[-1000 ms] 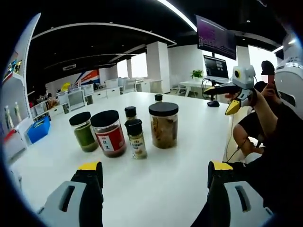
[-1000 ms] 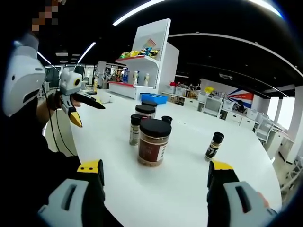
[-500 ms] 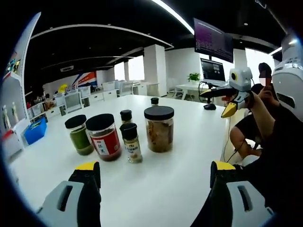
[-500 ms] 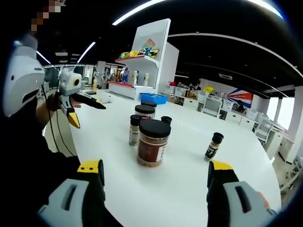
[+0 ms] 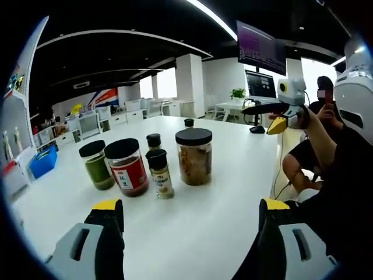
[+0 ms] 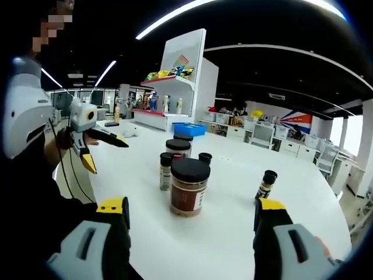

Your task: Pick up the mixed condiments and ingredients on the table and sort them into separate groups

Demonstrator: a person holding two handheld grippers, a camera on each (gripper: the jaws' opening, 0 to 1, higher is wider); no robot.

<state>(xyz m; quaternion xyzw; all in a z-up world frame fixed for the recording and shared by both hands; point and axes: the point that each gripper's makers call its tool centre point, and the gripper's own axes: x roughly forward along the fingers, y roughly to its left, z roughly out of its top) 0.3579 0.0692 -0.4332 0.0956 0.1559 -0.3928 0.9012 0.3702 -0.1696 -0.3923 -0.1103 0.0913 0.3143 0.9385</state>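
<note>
left gripper view: green jar [image 5: 96,165] | right gripper view: shelf [image 6: 178,79] | both claws wide apart, holding nothing

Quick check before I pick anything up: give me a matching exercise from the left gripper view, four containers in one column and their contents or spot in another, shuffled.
Things:
1. green jar
2. red-label jar
3. small shaker bottle
4. large clear jar

Descriptions:
A. pale brown pieces inside, rightmost of the front group
B. dark green contents, leftmost
C. narrow, black cap, standing between two wider jars
D. red label, reddish contents

Pairs: 1-B, 2-D, 3-C, 4-A
</note>
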